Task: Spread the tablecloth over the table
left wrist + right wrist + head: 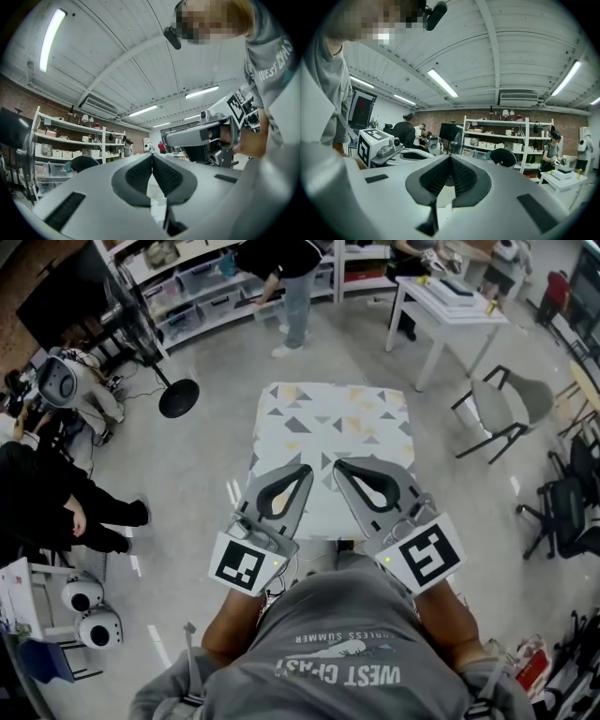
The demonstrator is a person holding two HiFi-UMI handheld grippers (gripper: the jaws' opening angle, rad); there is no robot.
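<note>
Left tongs (307,468) and right tongs (337,463) pressed together, empty — patterned tablecloth (333,427) spread flat, grey floor (197,465) around.

The tablecloth (333,432) lies beyond the left tool (307,468) and right tool (337,463).

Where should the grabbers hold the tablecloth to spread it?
Probably its near edge, one corner per gripper, coming from the person's side. The tablecloth is thin and lies flat, so only an edge lets jaws pinch it. The left gripper and right gripper hover shut by that edge; whether they hold cloth I can't tell.
</note>
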